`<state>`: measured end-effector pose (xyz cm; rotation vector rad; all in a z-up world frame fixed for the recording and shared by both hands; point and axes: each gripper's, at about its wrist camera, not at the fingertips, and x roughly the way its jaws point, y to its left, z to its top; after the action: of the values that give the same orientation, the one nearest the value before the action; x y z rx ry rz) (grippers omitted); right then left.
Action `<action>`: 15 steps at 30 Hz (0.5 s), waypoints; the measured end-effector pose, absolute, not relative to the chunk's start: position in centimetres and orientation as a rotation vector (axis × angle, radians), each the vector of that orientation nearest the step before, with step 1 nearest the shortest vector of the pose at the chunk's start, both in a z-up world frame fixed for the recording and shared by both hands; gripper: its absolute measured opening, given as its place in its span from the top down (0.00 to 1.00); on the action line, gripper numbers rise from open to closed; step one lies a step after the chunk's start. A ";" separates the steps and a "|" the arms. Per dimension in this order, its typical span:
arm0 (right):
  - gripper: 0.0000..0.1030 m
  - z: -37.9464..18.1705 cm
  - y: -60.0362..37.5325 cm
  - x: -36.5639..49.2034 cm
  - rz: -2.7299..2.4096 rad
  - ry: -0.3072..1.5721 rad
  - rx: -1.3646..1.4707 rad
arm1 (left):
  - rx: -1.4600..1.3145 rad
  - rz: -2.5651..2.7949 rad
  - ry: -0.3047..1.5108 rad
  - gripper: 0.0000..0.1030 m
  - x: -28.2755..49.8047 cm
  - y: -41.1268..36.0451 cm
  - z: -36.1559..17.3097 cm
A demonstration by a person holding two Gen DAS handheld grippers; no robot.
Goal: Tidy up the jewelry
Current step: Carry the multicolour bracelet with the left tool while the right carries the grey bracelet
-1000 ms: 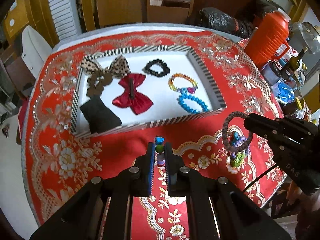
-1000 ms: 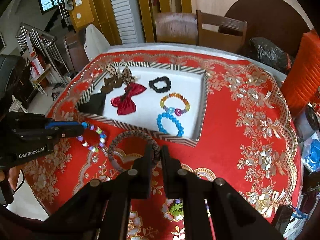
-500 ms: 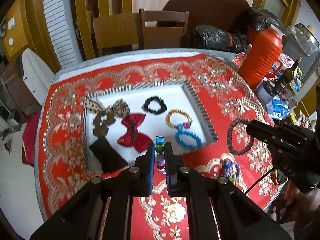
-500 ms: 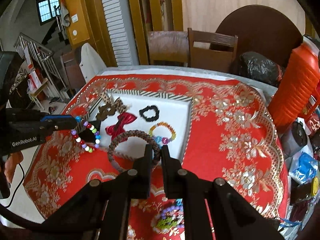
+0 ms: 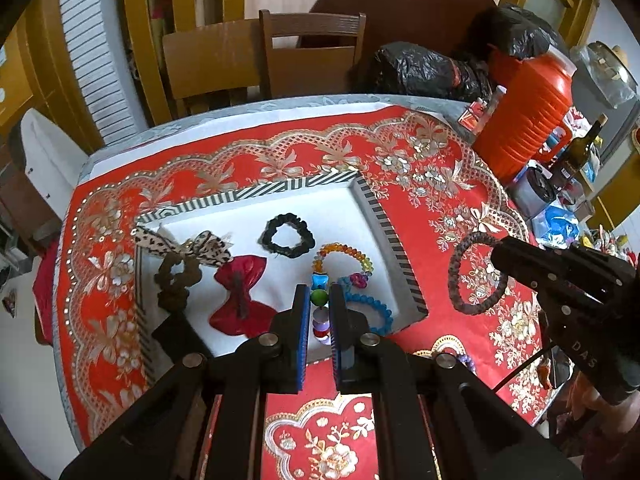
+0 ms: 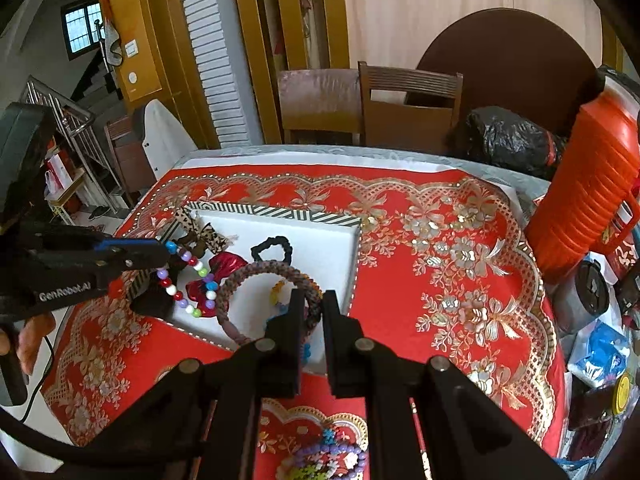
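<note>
My left gripper (image 5: 320, 296) is shut on a multicoloured bead bracelet (image 5: 320, 308), which hangs over the near part of the white tray with a striped rim (image 5: 400, 256). From the right wrist view this bracelet (image 6: 188, 276) dangles off the left gripper (image 6: 166, 250). My right gripper (image 6: 310, 304) is shut on a brown braided bracelet (image 6: 256, 272), held above the tray's near right corner (image 6: 352, 280); the left wrist view shows it (image 5: 460, 276) beside the tray. In the tray lie a black scrunchie (image 5: 286, 236), a red bow (image 5: 240, 300), a leopard bow (image 5: 188, 246), and bead bracelets (image 5: 344, 256).
A red floral tablecloth (image 5: 440, 184) covers the table. Several more bead bracelets (image 6: 324, 460) lie on the cloth near me. An orange jug (image 5: 524, 112), bottles and clutter stand at the right edge. Wooden chairs (image 5: 312, 52) and black bags (image 5: 424, 68) are beyond the table.
Both grippers have risen and pulled back with their bracelets, so the table looks smaller. The braided bracelet came off the cloth and now hangs clear of the bracelet pile.
</note>
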<state>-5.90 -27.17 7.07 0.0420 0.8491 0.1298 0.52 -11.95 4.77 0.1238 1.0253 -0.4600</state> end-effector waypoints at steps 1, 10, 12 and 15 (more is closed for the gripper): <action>0.91 6.9 -27.3 -5.6 0.129 0.853 0.043 | 0.127 -0.462 1.028 1.00 0.6 -12.2 4.7; 0.91 5.2 -27.7 -2.8 0.129 0.894 0.054 | 0.138 -0.486 1.068 1.00 2.5 -14.0 2.7; 0.91 4.7 -27.7 -2.0 0.129 0.906 0.056 | 0.138 -0.493 1.082 1.00 3.0 -14.4 2.0; 0.91 3.8 -27.8 -0.7 0.132 0.928 0.064 | 0.133 -0.503 1.106 1.00 4.0 -14.9 0.8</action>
<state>-0.70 -27.79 3.78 0.0636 0.9281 0.1322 4.00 -14.90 0.82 0.1329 1.1064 -0.5026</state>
